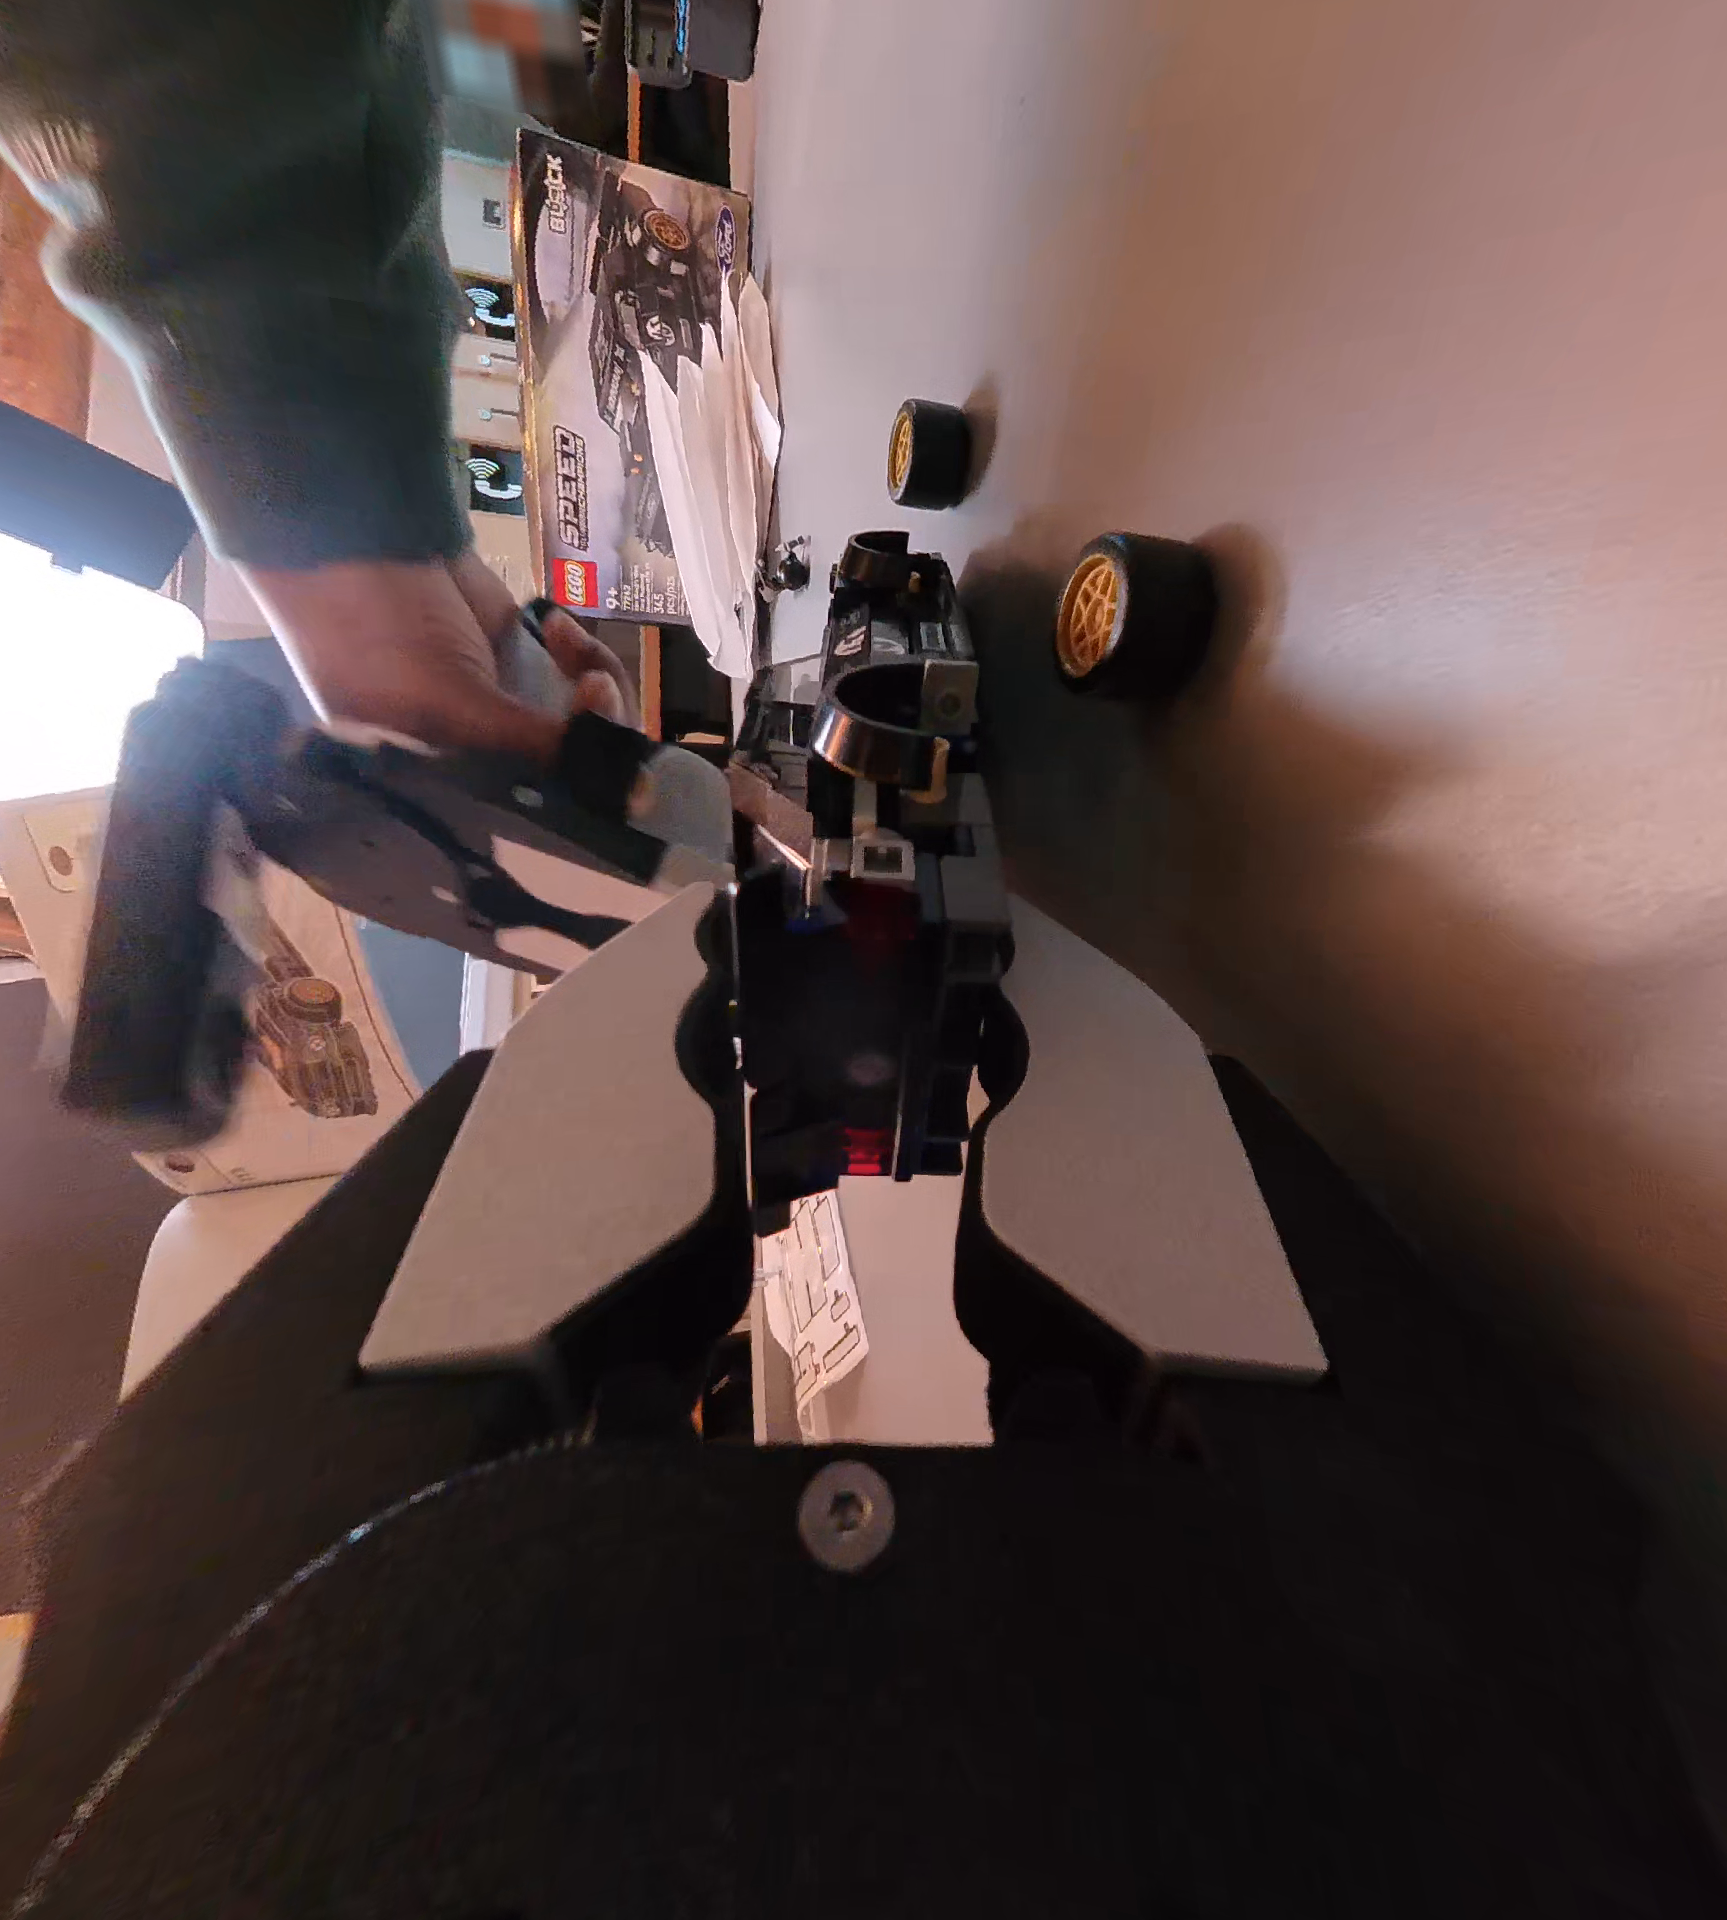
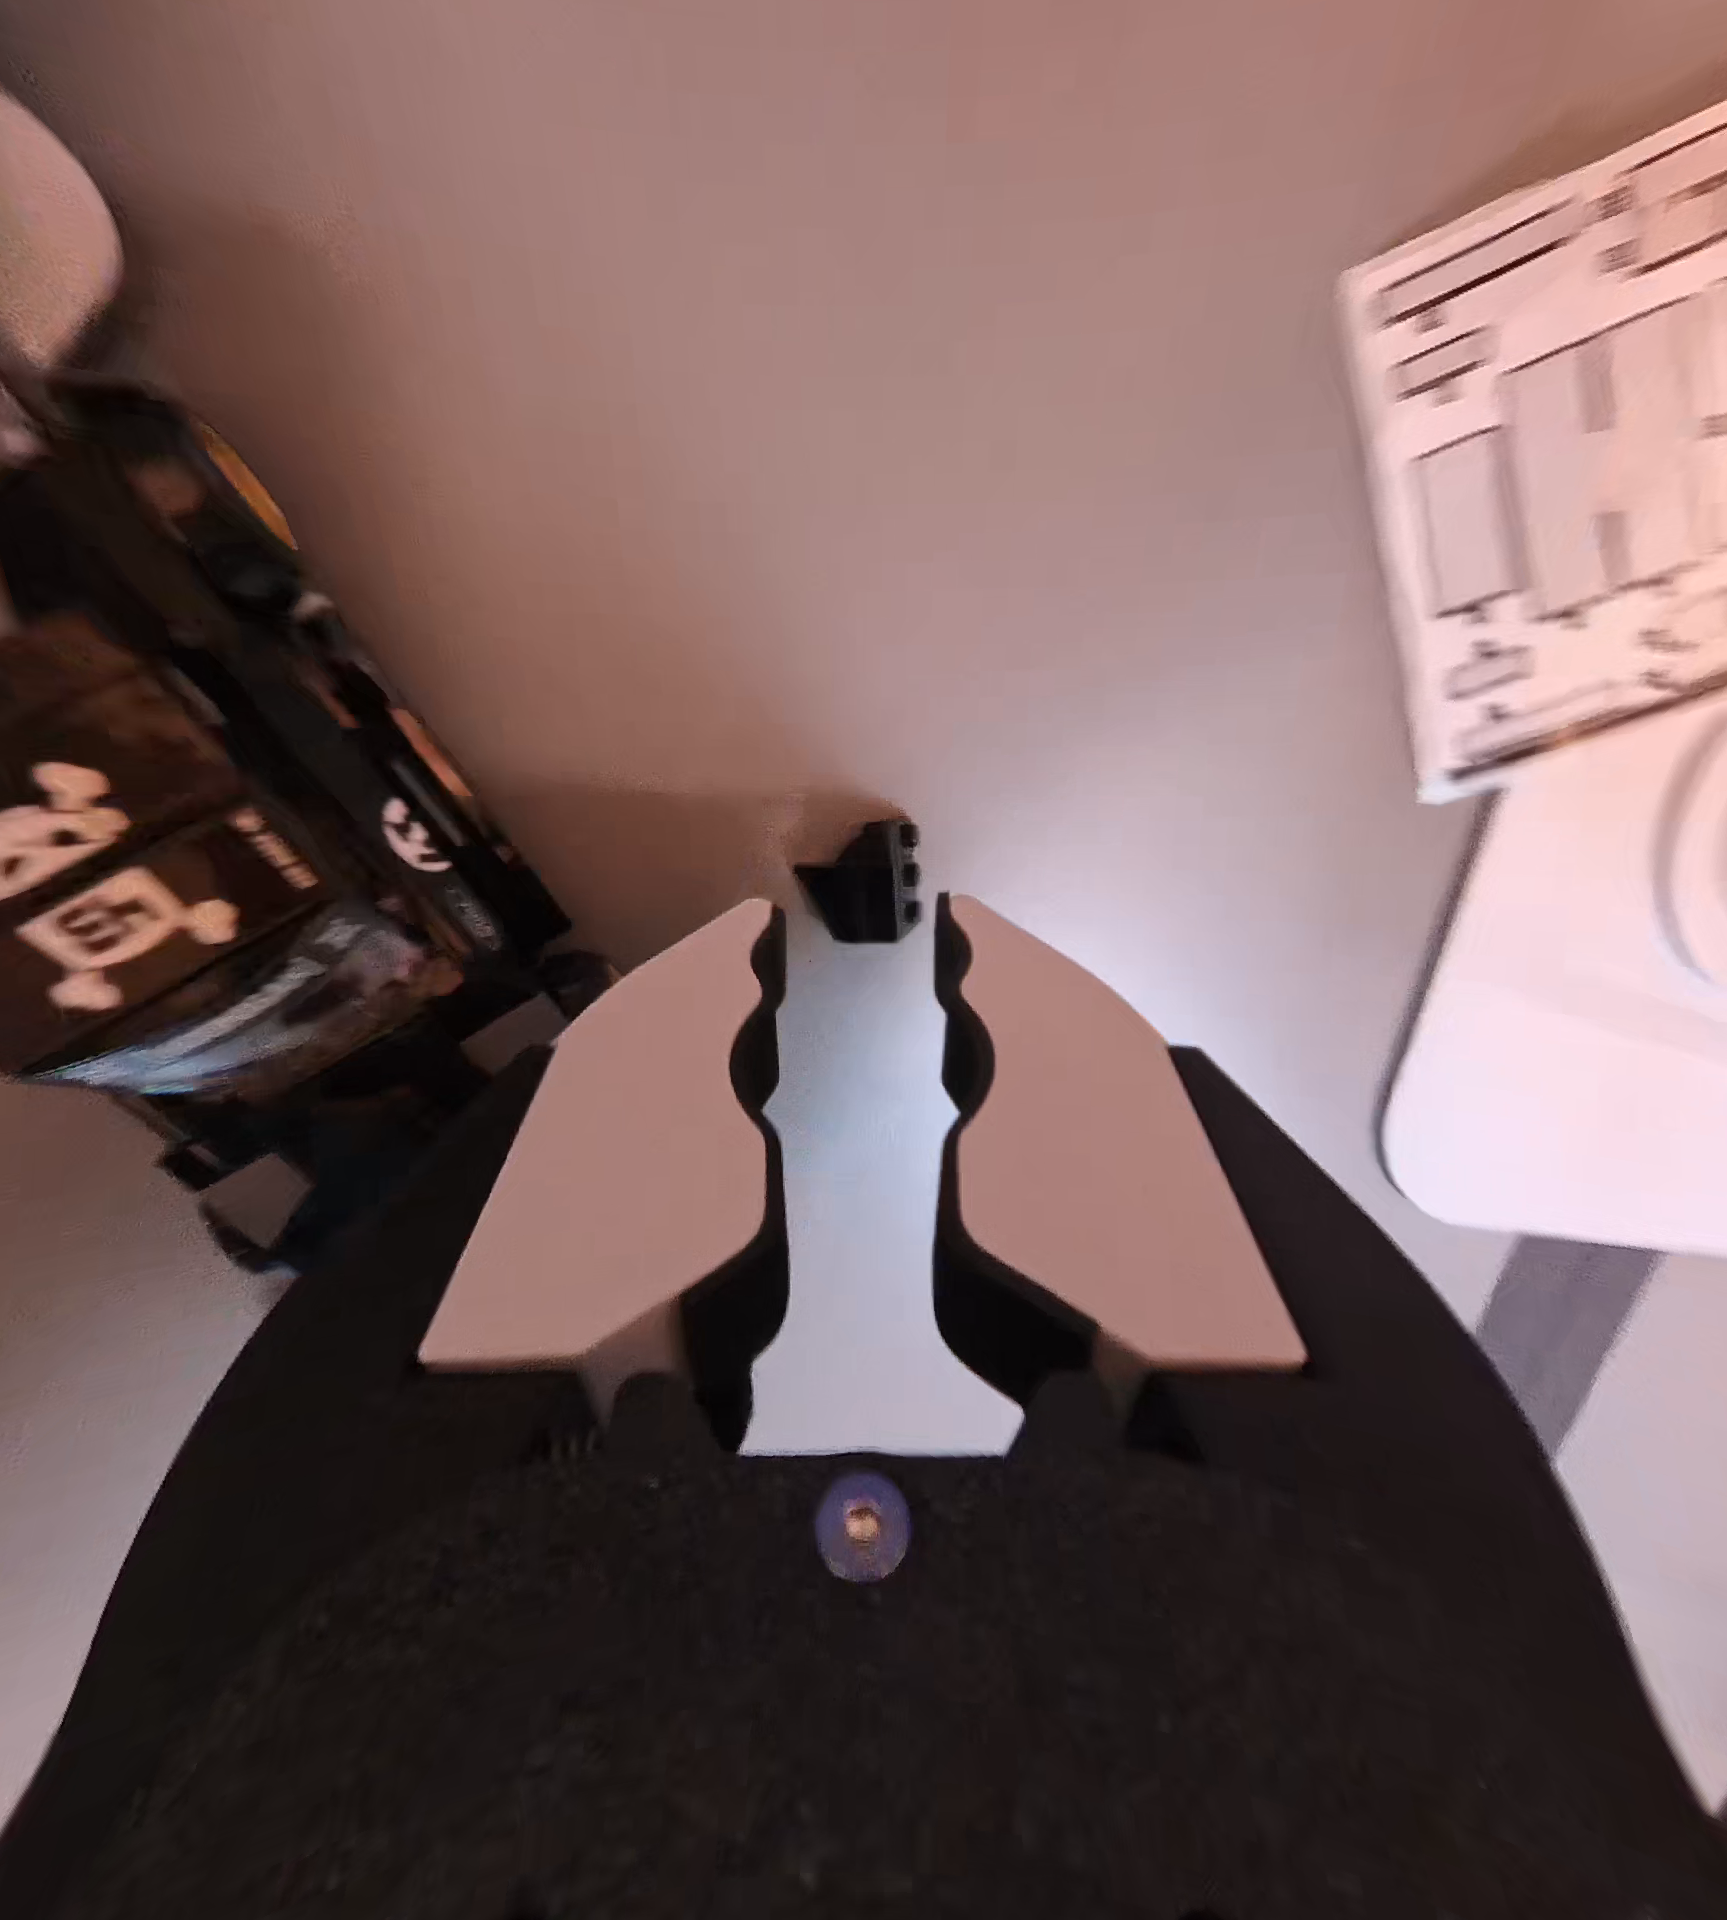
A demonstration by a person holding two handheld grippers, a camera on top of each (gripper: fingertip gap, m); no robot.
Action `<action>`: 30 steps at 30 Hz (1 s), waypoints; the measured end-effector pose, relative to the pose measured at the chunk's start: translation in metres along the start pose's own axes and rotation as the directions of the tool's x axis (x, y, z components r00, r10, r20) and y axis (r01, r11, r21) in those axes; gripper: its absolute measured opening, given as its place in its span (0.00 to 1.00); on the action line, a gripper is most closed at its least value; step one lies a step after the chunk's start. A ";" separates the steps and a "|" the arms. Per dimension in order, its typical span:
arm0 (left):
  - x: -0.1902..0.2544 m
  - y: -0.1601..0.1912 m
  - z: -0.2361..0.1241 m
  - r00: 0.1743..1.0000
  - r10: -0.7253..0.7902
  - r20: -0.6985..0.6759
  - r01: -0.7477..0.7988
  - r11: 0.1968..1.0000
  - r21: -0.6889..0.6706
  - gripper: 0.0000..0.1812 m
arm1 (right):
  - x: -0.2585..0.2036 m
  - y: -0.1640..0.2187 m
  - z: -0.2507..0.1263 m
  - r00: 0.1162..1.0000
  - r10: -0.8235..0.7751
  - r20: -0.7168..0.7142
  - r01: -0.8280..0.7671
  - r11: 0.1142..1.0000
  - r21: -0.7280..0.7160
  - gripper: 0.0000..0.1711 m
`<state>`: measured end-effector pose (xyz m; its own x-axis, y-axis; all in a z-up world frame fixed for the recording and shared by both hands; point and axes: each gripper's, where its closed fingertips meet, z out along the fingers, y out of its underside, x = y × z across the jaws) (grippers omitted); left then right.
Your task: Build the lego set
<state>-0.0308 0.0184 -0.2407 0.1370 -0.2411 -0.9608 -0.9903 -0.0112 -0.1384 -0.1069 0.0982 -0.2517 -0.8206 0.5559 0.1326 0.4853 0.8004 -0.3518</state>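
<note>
Lego car, black and half built, is pinched by its rear between my left tool fingers, lying on its side against the tabletop. Wheel arches are bare; two gold-hubbed wheels sit loose on the tabletop just beside the car (second one farther off). Box stands at the far edge, with a person's hand on the other tool near it.

My right tool is spread, nothing between its fingers, hovering over a small black piece on the tabletop, right at the fingertips. The manual lies to the right, blurred.

Step in hand, I judge: fetching that black piece to add to the car. Next move calls for lowering the right tool so the fingers straddle the piece, closing squarely, then carrying it over while the left keeps the car steady. The piece is small; an off-centre pinch could flick it away.
</note>
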 end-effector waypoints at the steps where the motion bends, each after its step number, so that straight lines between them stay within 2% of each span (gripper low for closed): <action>1: 0.000 0.001 0.000 1.000 -0.011 -0.003 0.011 1.000 0.000 0.24 | -0.001 -0.005 -0.016 0.999 0.019 -0.050 -0.017 0.999 0.052 0.16; 4: -0.004 0.003 -0.001 0.996 -0.083 -0.018 0.083 0.997 -0.004 0.25 | -0.028 -0.014 -0.071 0.977 0.102 -0.189 -0.062 0.976 0.208 0.18; 6: -0.007 0.007 -0.002 0.985 -0.167 -0.037 0.167 0.986 -0.005 0.24 | -0.066 -0.009 -0.090 0.957 0.180 -0.228 -0.117 0.958 0.263 0.19; 9: -0.014 0.014 -0.003 0.940 -0.331 -0.078 0.332 0.943 -0.005 0.24 | -0.129 0.000 -0.070 0.926 0.320 -0.201 -0.250 0.918 0.308 0.19; 12: -0.018 0.020 -0.003 0.898 -0.427 -0.101 0.429 0.903 -0.003 0.24 | -0.158 0.003 -0.032 0.889 0.406 -0.211 -0.334 0.891 0.308 0.21; 15: -0.020 0.022 -0.003 0.872 -0.477 -0.111 0.480 0.877 -0.001 0.24 | -0.159 -0.001 -0.014 0.875 0.450 -0.177 -0.385 0.870 0.308 0.22; 20: -0.021 0.025 -0.005 0.855 -0.506 -0.116 0.508 0.861 -0.008 0.23 | -0.152 -0.006 0.003 0.889 0.437 -0.139 -0.389 0.879 0.275 0.21; 22: -0.022 0.026 -0.005 0.846 -0.520 -0.120 0.523 0.852 -0.009 0.23 | -0.151 -0.009 0.008 0.890 0.438 -0.125 -0.392 0.877 0.278 0.14; 24: -0.022 0.027 -0.005 0.831 -0.542 -0.125 0.545 0.838 -0.013 0.23 | -0.150 -0.009 0.005 0.895 0.419 -0.151 -0.366 0.885 0.288 0.14; 26: -0.023 0.028 -0.005 0.817 -0.561 -0.130 0.564 0.826 -0.017 0.23 | -0.148 -0.017 -0.010 0.881 0.441 -0.173 -0.351 0.853 0.386 0.14; 27: -0.023 0.028 -0.005 0.808 -0.573 -0.133 0.576 0.817 -0.020 0.23 | -0.145 -0.028 -0.026 0.871 0.451 -0.195 -0.315 0.817 0.483 0.14; 29: -0.024 0.028 -0.005 0.792 -0.593 -0.141 0.597 0.802 -0.022 0.23 | -0.132 -0.052 -0.070 0.824 0.480 -0.301 -0.173 0.720 0.672 0.14; 30: -0.025 0.028 -0.005 0.781 -0.607 -0.147 0.611 0.791 -0.022 0.23 | -0.127 -0.059 -0.083 0.800 0.494 -0.339 -0.134 0.699 0.702 0.14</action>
<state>-0.0621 0.0193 -0.2192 0.7047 -0.3238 -0.6313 -0.7006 -0.1775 -0.6911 -0.0063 -0.0009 -0.1704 -0.3147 0.9166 0.2467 0.2371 0.3276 -0.9146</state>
